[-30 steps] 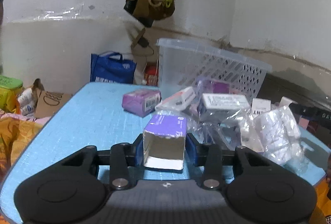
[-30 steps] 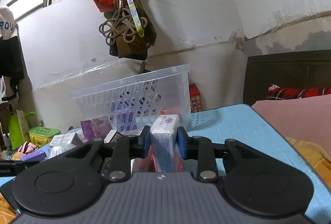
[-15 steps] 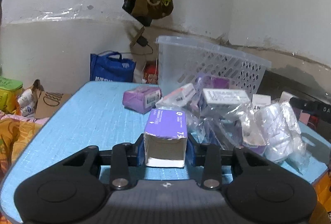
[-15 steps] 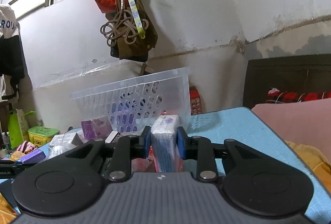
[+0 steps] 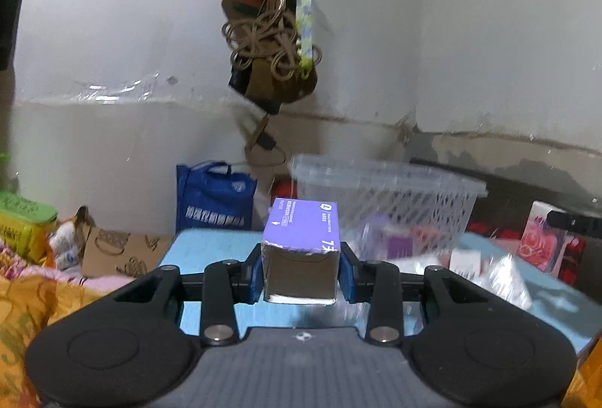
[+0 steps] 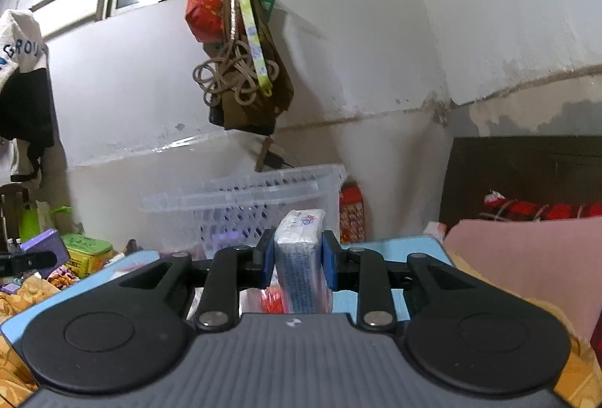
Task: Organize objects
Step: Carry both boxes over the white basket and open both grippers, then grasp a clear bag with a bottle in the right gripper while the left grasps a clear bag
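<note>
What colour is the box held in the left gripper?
Purple on top, with white print; the box shows best in the left wrist view, clamped in the left gripper.

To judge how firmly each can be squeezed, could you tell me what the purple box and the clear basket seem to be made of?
Purple box: likely thin cardboard, matte print; its open end shows a plain brownish inside. Clear basket: looks like rigid translucent plastic, glossy, with perforated lattice walls and a moulded rim.
</note>
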`<state>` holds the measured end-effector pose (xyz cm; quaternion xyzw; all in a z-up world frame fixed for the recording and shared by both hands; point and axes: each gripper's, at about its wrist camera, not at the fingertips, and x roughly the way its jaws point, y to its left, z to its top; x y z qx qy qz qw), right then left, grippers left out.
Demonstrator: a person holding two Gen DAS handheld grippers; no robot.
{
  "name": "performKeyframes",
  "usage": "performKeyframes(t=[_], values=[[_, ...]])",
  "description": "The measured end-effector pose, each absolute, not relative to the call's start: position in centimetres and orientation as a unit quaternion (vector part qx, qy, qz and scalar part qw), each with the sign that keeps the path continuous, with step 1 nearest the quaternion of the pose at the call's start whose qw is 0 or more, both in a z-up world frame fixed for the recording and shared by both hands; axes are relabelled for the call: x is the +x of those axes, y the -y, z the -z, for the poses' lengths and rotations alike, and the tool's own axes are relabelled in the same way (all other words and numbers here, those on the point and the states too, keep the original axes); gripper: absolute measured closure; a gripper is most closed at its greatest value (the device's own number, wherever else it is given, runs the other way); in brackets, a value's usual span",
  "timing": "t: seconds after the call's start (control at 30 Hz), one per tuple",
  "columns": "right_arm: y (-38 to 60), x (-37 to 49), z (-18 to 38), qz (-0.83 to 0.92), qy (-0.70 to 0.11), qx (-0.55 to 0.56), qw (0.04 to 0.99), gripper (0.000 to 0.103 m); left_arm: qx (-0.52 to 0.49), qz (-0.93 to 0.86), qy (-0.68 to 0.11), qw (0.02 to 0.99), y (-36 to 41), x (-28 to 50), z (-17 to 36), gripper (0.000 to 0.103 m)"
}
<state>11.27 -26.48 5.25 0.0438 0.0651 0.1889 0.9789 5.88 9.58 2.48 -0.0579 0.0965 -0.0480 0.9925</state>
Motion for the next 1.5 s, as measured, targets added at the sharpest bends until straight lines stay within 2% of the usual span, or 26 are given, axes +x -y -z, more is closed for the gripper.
performKeyframes(t=[0.17,0.33,0.5,0.7,0.73,0.77,0.83,0.9,0.93,0.97,1.03,1.13,1.2,1.27,1.37,1.5], values=[[25.6,12.7,-9.4,-0.205,-0.034,0.013,0.978,0.074,-0.052,0.077,-0.068,0.993,-9.5,7.7,-7.1,0.061],[23.3,18.6,-13.5,-0.240,-0.039,0.012,0.970,0.074,-0.047,0.113,-0.065,0.990,-7.3,14.0,-12.0,0.061],[19.9,24.3,-13.0,-0.254,-0.078,-0.028,0.964,0.074,-0.069,0.124,-0.130,0.981,-5.1,21.5,-12.1,0.061],[18.7,26.2,-12.1,-0.255,-0.087,-0.024,0.963,0.073,-0.078,0.114,-0.158,0.978,-3.7,25.9,-10.8,0.058],[18.7,26.5,-12.0,-0.259,-0.091,-0.021,0.961,0.064,-0.065,0.106,-0.164,0.979,-3.3,26.6,-10.5,0.048],[18.4,26.8,-11.9,-0.263,-0.101,-0.021,0.959,0.044,-0.060,0.095,-0.170,0.979,-3.2,27.0,-10.1,0.032],[18.7,26.4,-12.1,-0.245,-0.108,-0.023,0.963,0.035,-0.065,0.090,-0.168,0.979,-3.7,26.6,-9.5,0.028],[19.4,24.4,-11.9,-0.241,-0.085,-0.030,0.966,0.019,-0.071,0.093,-0.157,0.981,-4.8,24.8,-9.3,0.028],[19.9,23.2,-11.6,-0.242,-0.081,-0.029,0.966,0.006,-0.074,0.092,-0.153,0.981,-5.4,23.3,-9.1,0.028],[20.6,21.7,-11.1,-0.241,-0.085,-0.022,0.967,0.004,-0.073,0.092,-0.152,0.981,-6.0,21.7,-8.8,0.026],[22.0,18.7,-9.4,-0.248,-0.092,0.002,0.964,0.003,-0.073,0.103,-0.147,0.981,-7.1,18.3,-7.6,0.020],[23.8,14.1,-5.7,-0.244,-0.102,0.024,0.964,0.003,-0.090,0.106,-0.141,0.980,-8.0,13.1,-4.7,0.020],[24.0,12.0,-3.5,-0.237,-0.118,0.026,0.964,0.010,-0.102,0.099,-0.136,0.980,-7.8,10.5,-2.8,0.020],[23.6,10.8,-1.9,-0.228,-0.134,0.016,0.964,0.028,-0.093,0.099,-0.130,0.982,-6.9,8.5,-1.2,0.020],[22.9,10.7,-0.4,-0.224,-0.156,0.008,0.962,0.047,-0.093,0.100,-0.137,0.981,-6.0,7.1,0.6,0.020],[22.5,12.0,0.5,-0.246,-0.185,0.031,0.951,0.056,-0.102,0.109,-0.155,0.977,-5.7,7.0,1.9,0.020]])
